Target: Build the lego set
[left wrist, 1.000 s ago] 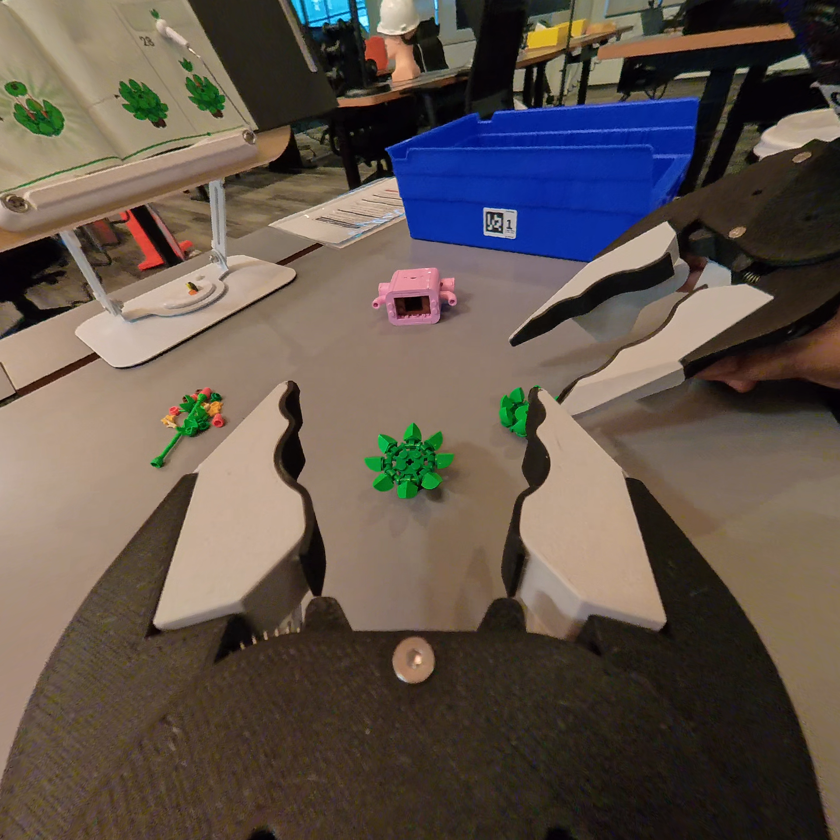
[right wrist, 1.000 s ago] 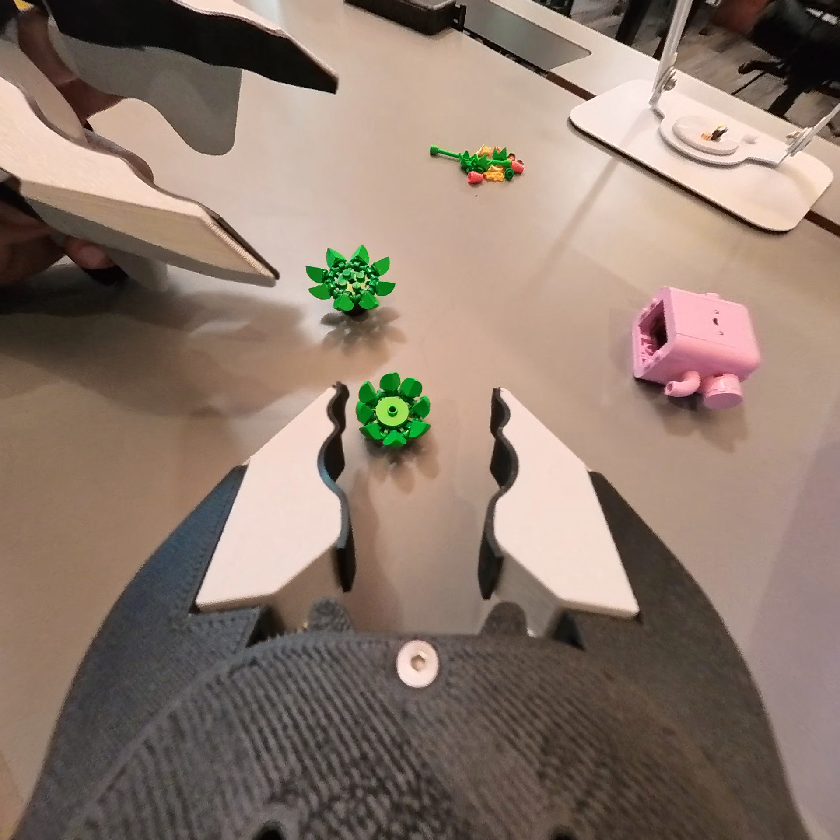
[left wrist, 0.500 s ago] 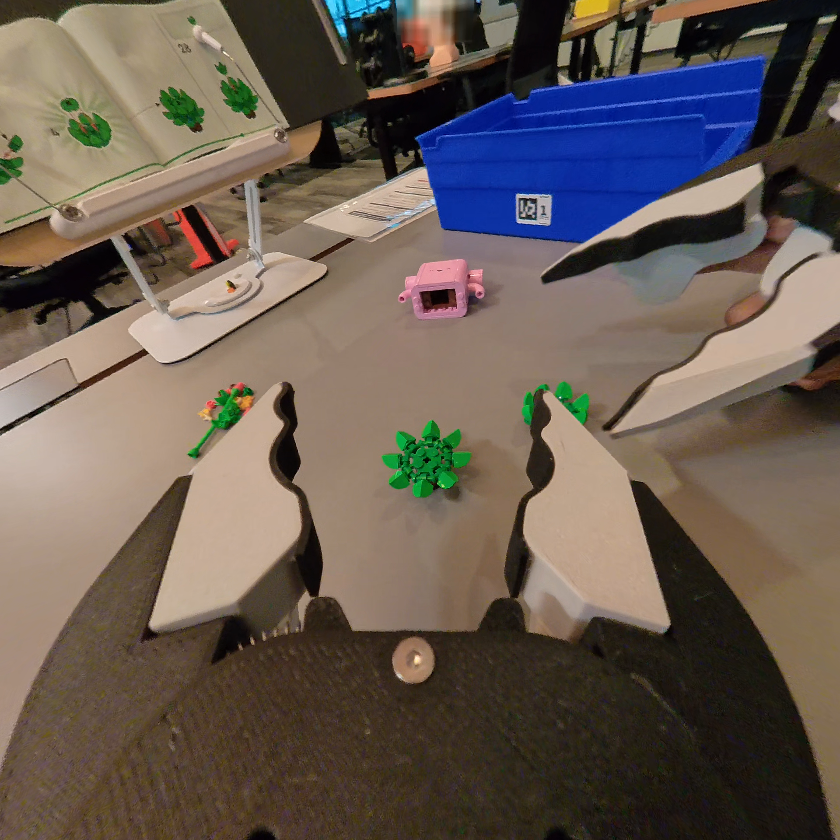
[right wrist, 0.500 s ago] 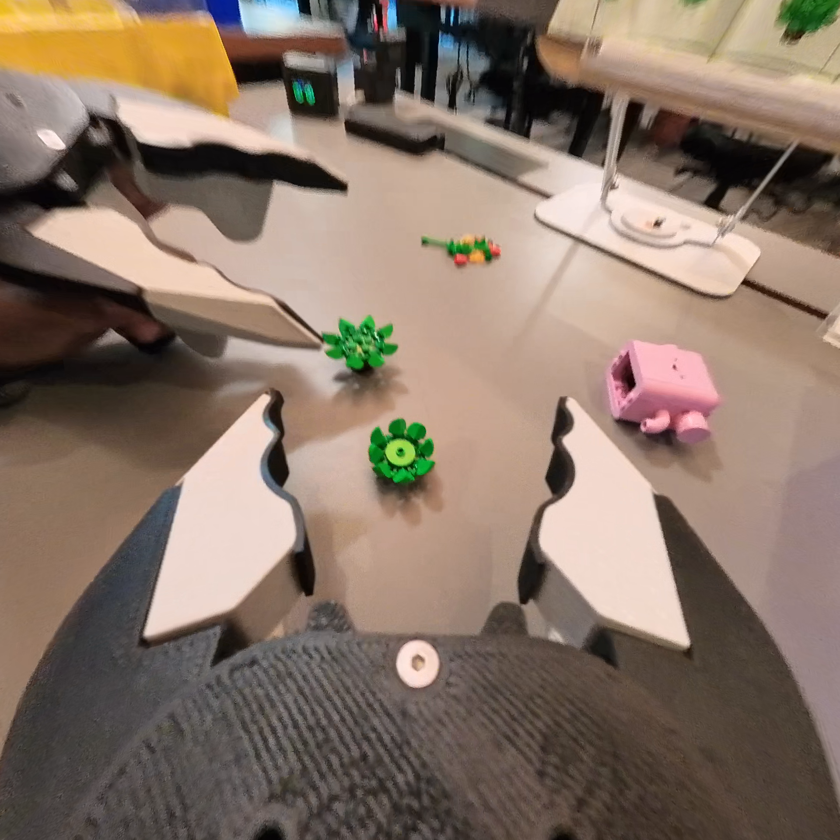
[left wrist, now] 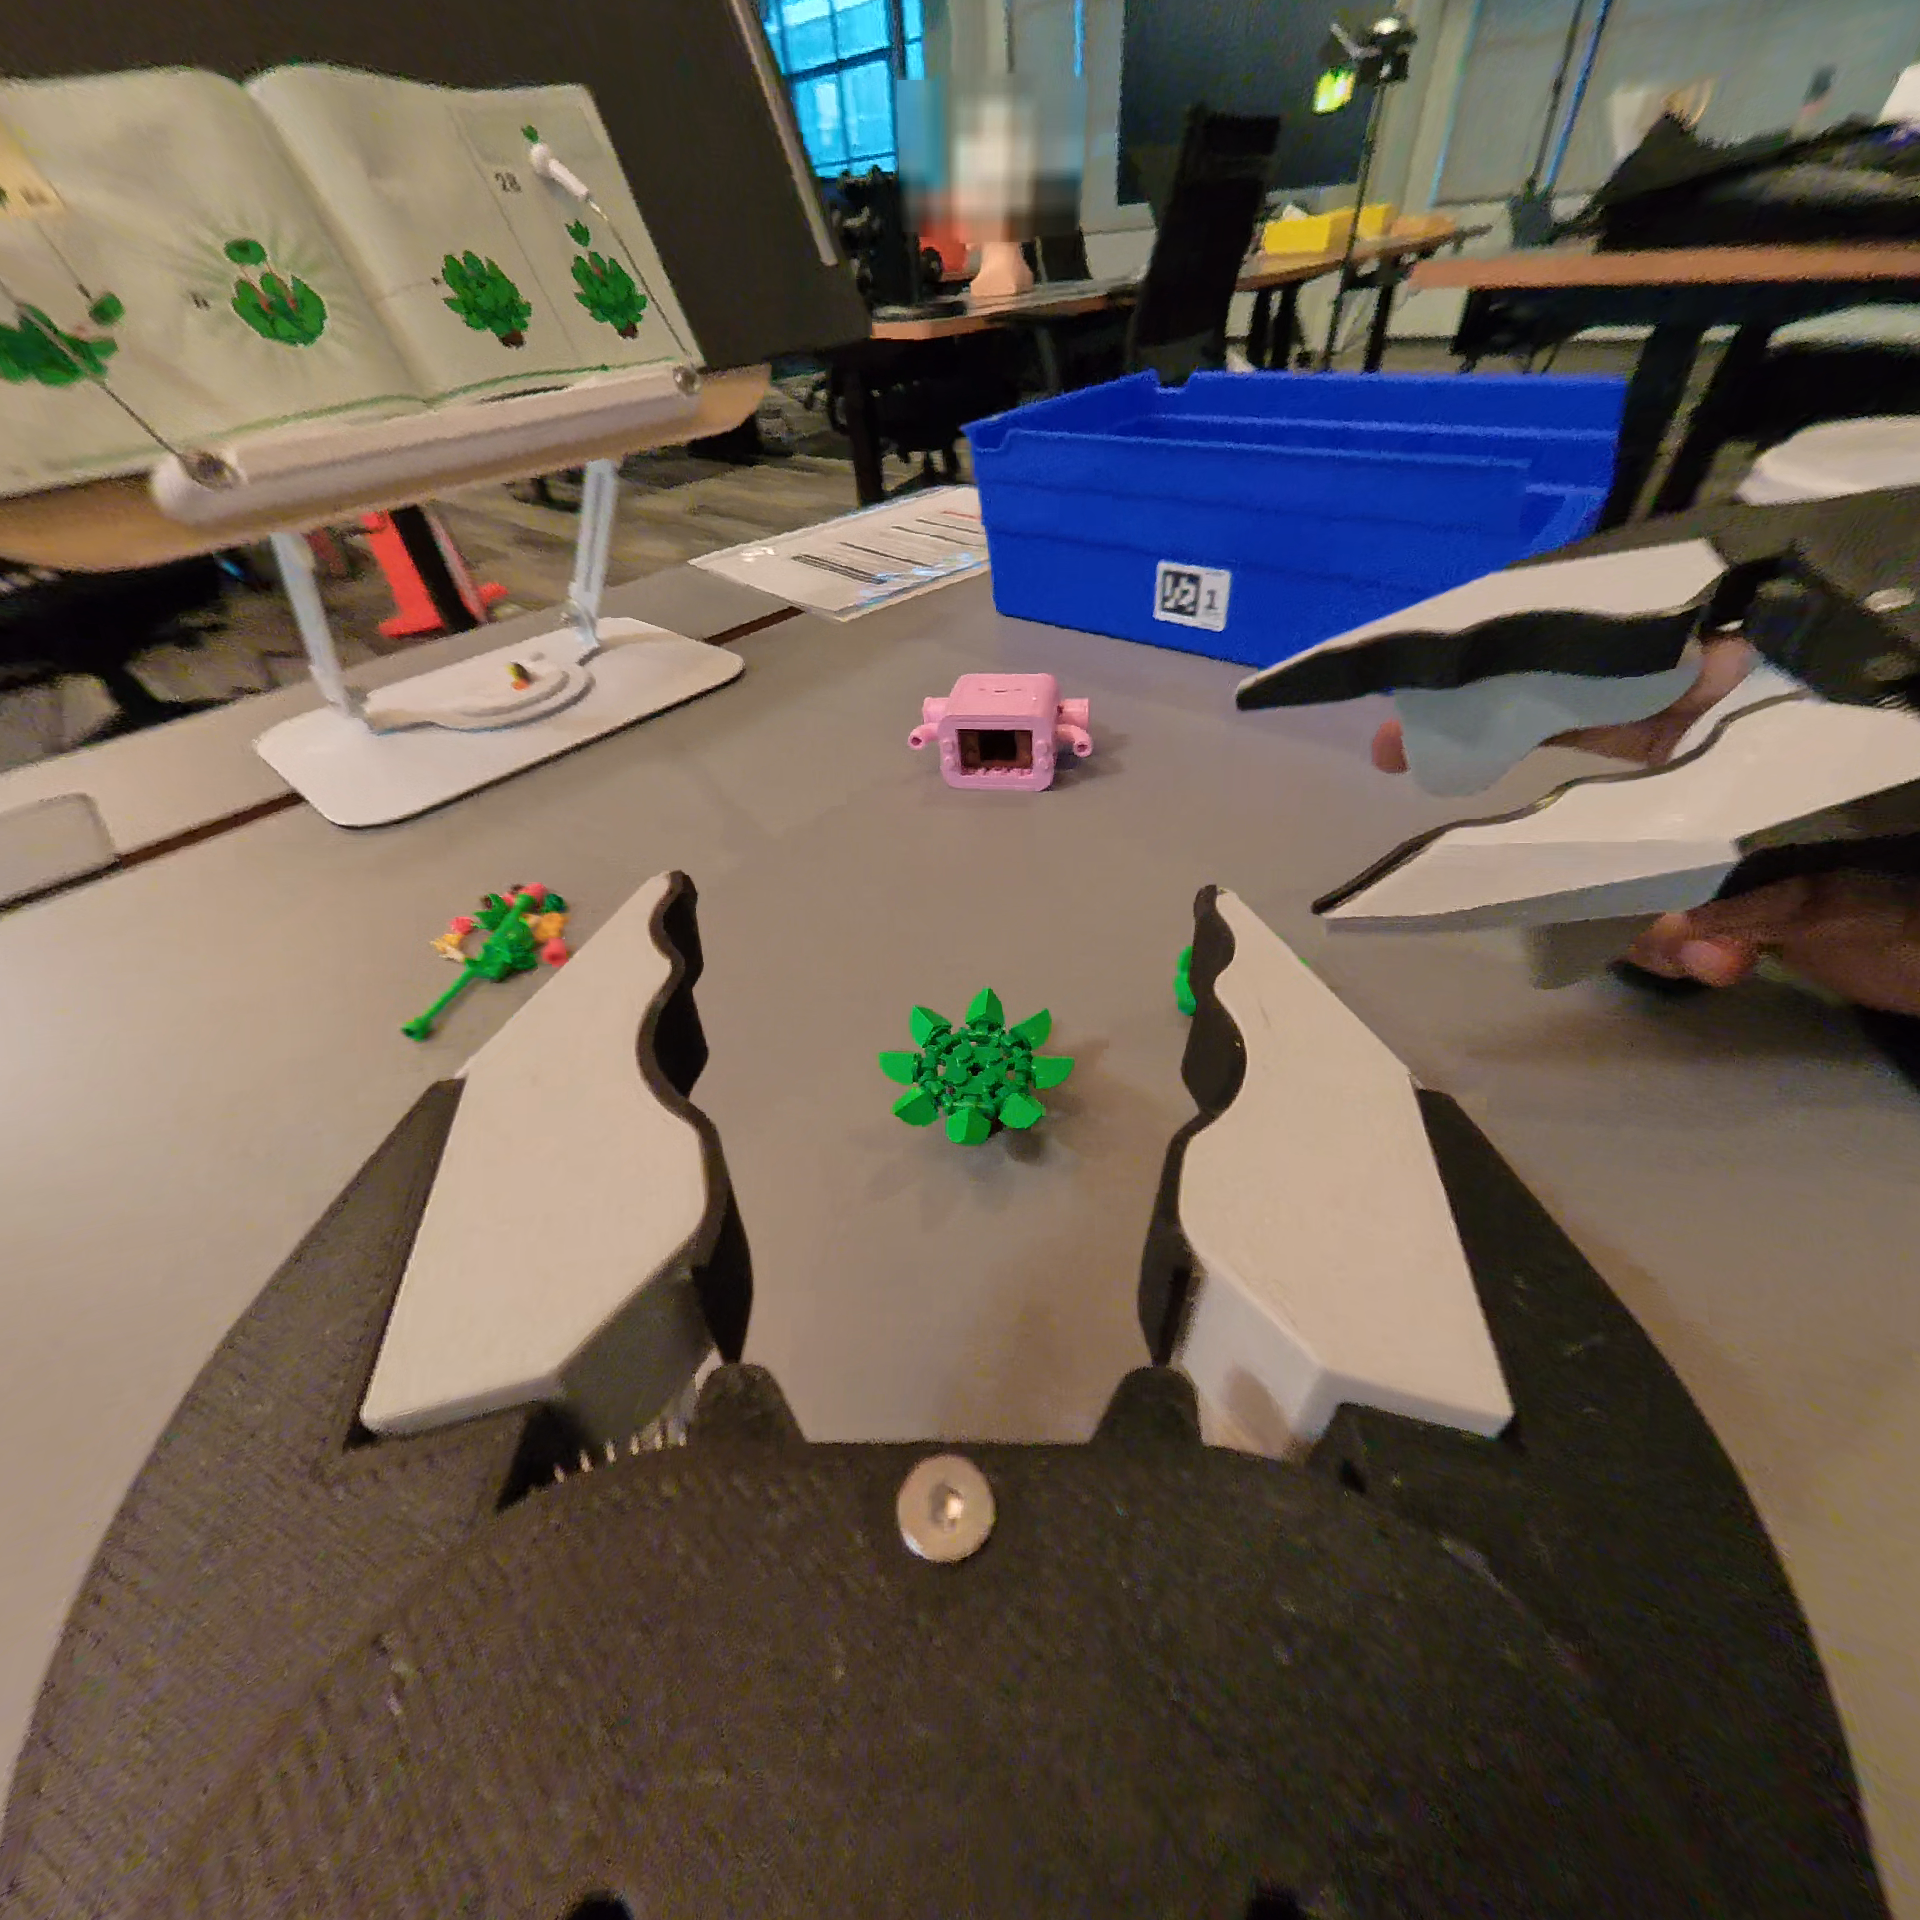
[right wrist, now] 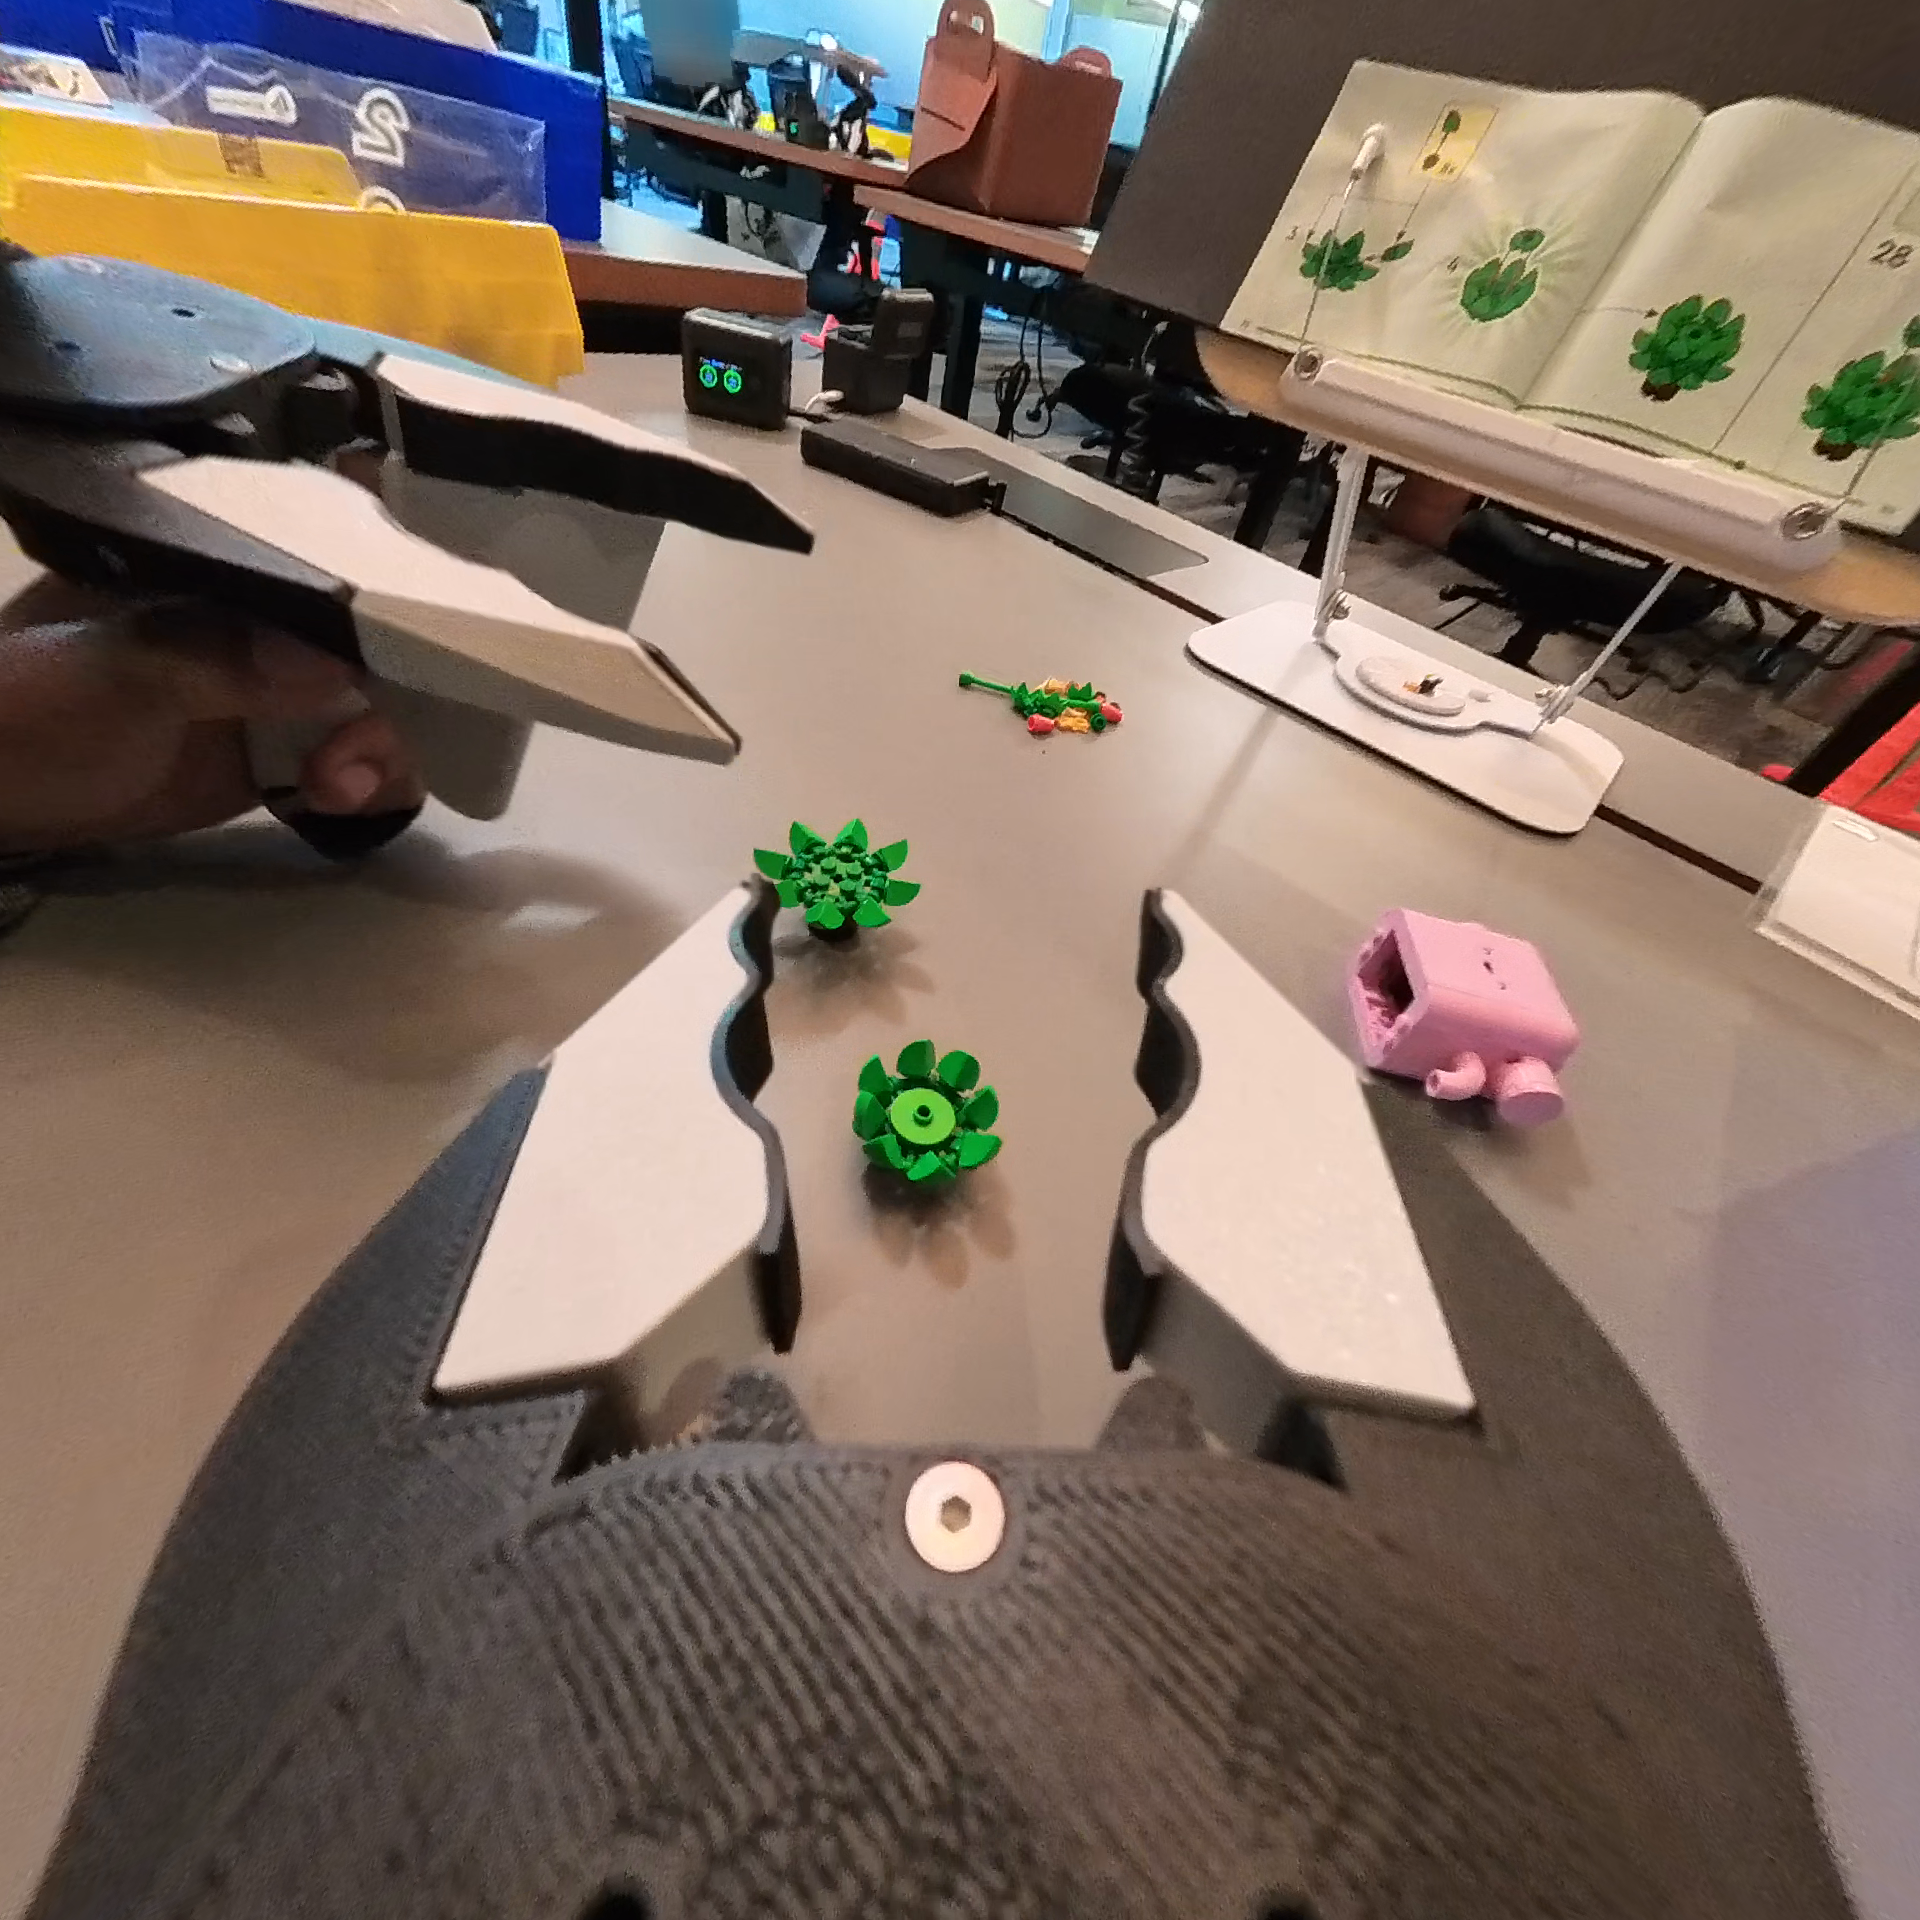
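The left gripper (left wrist: 940,894) has its fingers (left wrist: 582,1122) spread wide and holding nothing. Between them, just short of the tips, a spiky green lego rosette (left wrist: 975,1068) sits on the grey surface (left wrist: 208,1091). A second green lego rosette (right wrist: 925,1114), rounder and with a flat disc in its middle, lies between the fingers (right wrist: 1278,1174) of the right gripper (right wrist: 951,904), which are likewise apart and empty; in the left wrist view only a sliver of it shows behind the right-hand finger. The two rosettes lie near each other but apart.

Beyond the left gripper's fingertips a pink lego block (left wrist: 1000,731) lies on its side, its open end facing the camera. Outside the left finger rests a small flower sprig (left wrist: 497,940) of green, red and yellow pieces.

Writing is present but not repeated here: a white tag with a square code sits on the front wall of the blue bin (left wrist: 1299,520) past the pink block, a printed sheet (left wrist: 862,545) lies beside the bin, and an open instruction book (left wrist: 312,270) with leaf drawings and a page number rests on a white stand (left wrist: 499,717) beyond the left finger. In the right wrist view a small black device (right wrist: 736,366) with a lit green display stands far ahead.

The surface is bare around both rosettes, with open room on every side of them. A seam edge runs under the stand's base.
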Tool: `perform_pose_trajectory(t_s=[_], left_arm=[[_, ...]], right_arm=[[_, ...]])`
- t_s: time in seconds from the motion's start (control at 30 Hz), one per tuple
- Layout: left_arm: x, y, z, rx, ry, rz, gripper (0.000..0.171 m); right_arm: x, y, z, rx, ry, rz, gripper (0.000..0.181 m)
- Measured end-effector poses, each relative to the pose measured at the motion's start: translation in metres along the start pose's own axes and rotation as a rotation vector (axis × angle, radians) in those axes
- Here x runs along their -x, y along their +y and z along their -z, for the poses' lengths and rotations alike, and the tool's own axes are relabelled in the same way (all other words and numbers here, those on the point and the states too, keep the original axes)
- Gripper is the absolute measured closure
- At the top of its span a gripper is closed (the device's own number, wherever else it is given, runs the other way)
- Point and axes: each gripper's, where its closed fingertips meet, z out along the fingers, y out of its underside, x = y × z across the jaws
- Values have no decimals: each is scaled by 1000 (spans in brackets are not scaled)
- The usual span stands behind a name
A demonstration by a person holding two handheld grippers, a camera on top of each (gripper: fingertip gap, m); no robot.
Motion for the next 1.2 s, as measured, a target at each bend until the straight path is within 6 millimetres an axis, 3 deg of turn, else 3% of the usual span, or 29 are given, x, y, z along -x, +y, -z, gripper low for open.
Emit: perform_pose_trajectory(t_s=[0.27, 0.4, 0.53, 0.67, 0.83, 0.9, 1.03, 1.2], left_arm=[[1, 17, 10, 106, 92, -8, 117], [7, 25, -1, 172, 106, 57, 120], [11, 36, -16, 257, 146, 138, 120], [17, 38, -20, 271, 113, 148, 139], [16, 37, -15, 260, 87, 106, 148], [13, 37, -12, 262, 105, 117, 146], [0, 38, -4, 270, 236, 153, 112], [2, 43, -3, 301, 251, 184, 101]], right_arm=[[15, 9, -20, 81, -42, 123, 127], [23, -4, -36, 2, -139, 132, 144], [28, -9, -52, -1, -247, 50, 138], [27, -10, -51, -11, -231, 50, 144], [18, -13, -46, -28, -174, -3, 152], [12, -10, -45, -8, -169, -74, 151], [8, -10, -39, -8, -209, -188, 153], [19, -9, -36, -7, -211, -102, 159]])
